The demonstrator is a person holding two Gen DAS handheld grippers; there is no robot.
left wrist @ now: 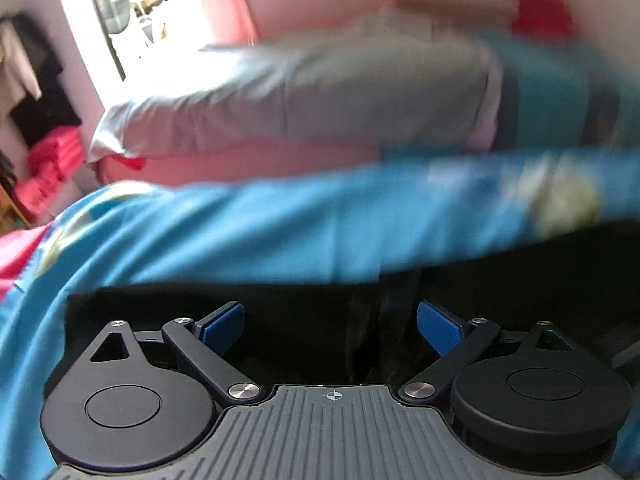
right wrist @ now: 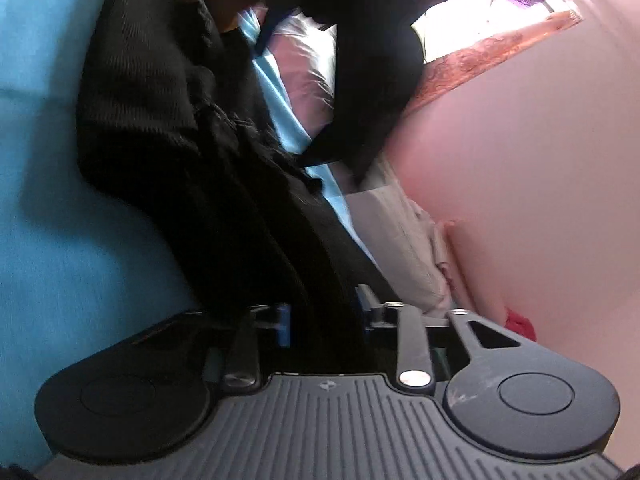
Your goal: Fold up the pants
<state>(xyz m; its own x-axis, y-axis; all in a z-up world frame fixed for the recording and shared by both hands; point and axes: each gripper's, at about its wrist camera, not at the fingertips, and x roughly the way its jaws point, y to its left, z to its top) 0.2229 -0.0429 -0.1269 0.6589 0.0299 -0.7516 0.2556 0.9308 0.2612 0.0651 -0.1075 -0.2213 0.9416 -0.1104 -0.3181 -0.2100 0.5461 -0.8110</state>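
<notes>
The black pants lie on a blue bedsheet. In the left wrist view my left gripper is open, its blue pads spread wide just over the dark cloth, holding nothing. In the right wrist view, which is rolled sideways, my right gripper is shut on a thick fold of the black pants, which runs away from the jaws across the blue sheet.
A grey pillow lies across the bed beyond the sheet, against a pink wall. A bright doorway and hanging clothes stand at the far left. A red item sits behind the pillow.
</notes>
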